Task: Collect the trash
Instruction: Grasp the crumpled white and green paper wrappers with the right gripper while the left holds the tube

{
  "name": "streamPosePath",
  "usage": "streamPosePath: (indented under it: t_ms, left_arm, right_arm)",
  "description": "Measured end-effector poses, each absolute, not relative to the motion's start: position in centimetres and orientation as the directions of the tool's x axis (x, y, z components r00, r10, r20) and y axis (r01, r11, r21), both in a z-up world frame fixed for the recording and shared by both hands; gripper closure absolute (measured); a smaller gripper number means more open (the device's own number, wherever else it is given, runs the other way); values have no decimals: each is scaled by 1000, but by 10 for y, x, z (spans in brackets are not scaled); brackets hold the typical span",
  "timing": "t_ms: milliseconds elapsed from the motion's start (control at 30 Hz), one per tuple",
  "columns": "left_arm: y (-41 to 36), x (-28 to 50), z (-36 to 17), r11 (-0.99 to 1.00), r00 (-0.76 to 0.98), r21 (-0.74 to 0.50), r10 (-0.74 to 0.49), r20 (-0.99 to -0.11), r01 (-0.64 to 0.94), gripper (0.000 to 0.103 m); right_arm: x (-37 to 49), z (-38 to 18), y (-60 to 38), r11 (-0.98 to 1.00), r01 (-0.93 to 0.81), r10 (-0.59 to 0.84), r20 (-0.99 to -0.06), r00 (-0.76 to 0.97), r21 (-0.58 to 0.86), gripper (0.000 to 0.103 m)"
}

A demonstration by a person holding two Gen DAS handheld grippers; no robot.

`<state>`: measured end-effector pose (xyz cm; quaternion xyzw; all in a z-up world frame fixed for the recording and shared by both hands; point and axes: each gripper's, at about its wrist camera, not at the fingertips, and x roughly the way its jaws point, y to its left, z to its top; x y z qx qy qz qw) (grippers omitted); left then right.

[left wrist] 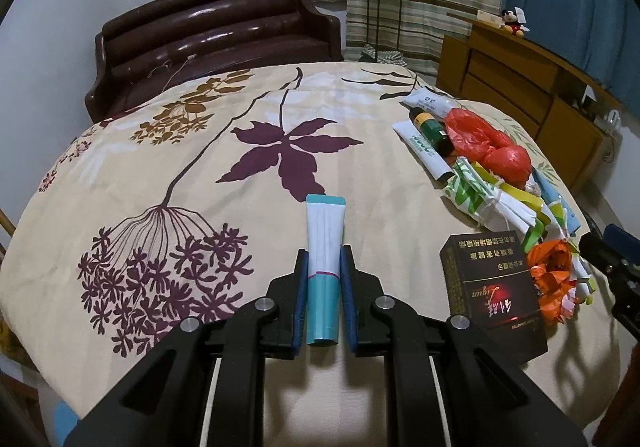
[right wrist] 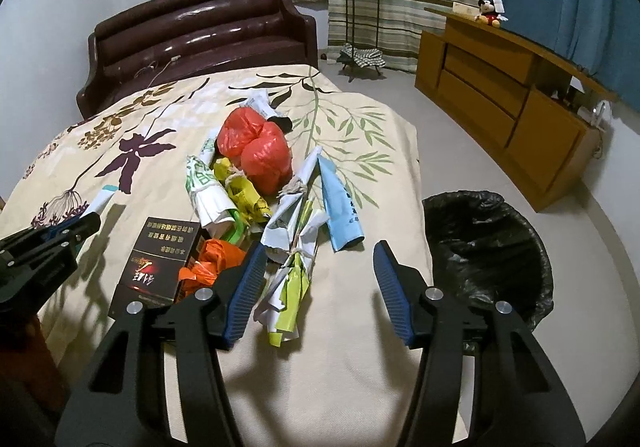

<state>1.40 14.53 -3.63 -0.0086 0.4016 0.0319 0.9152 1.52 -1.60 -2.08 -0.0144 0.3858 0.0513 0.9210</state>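
Left hand-held gripper point(left wrist: 324, 267), low centre of its frame, is closed on a white-and-teal tube point(left wrist: 324, 247) pointing up-frame over the bed point(left wrist: 160, 151). Right hand-held gripper point(right wrist: 318, 251) is wide open and holds nothing; crumpled wrappers point(right wrist: 290, 247) lie between its fingers, nearer the left finger. Black-lined bin point(right wrist: 486, 247) stands at right of frame beside the bed.

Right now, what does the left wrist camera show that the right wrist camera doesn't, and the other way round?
Only the left view shows the left hand-held gripper shut on the white and teal tube, plus a dark green bottle. Only the right view shows the black-lined trash bin beside the bed, with the right hand-held gripper open. Both show the red plastic bag and the dark cigarette box.
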Motion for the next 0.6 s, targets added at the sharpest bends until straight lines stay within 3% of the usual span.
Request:
streamPosePath:
  t_ms: [600]
  left_arm:
    - [153, 15, -40, 997, 674, -5, 47, -737, -75, 86]
  right_arm:
    - [22, -36, -15, 996, -88, 62, -739, 670, 4, 48]
